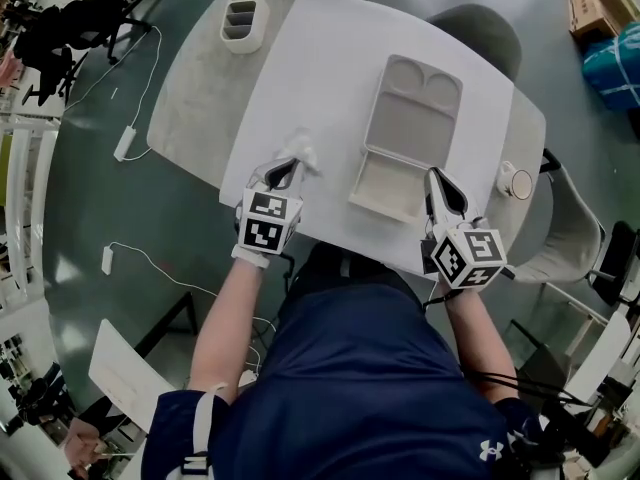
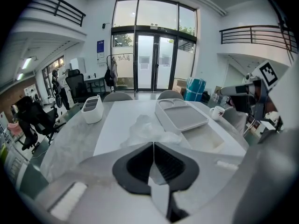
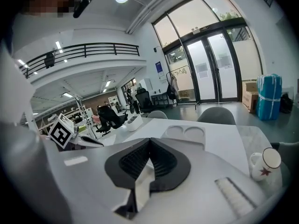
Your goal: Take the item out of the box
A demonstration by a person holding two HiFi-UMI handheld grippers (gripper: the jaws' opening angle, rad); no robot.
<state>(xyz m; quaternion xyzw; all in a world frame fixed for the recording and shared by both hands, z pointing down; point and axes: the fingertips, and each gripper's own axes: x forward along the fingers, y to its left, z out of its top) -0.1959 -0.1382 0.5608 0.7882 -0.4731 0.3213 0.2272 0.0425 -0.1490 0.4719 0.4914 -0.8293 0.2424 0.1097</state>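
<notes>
An open pale box (image 1: pixel 410 118) lies on the white table (image 1: pixel 320 58), its lid with two round hollows folded back and its shallow base (image 1: pixel 385 183) towards me; nothing shows inside. Left of it a crumpled clear plastic bag (image 1: pixel 303 155) rests on the tabletop. My left gripper (image 1: pixel 290 166) is shut with its tips in the bag's near edge. In the left gripper view the bag (image 2: pixel 147 129) rises right up to the closed left gripper (image 2: pixel 153 143). My right gripper (image 1: pixel 435 178) hovers by the base's front right corner; the right gripper (image 3: pixel 150 140) is shut with nothing in it.
A white compartment caddy (image 1: pixel 243 20) stands at the table's far left corner. A white mug (image 1: pixel 515 181) sits near the right edge, close to my right gripper. Two grey chairs (image 1: pixel 480 28) stand behind the table. A cable and power strip (image 1: pixel 125 143) lie on the floor at left.
</notes>
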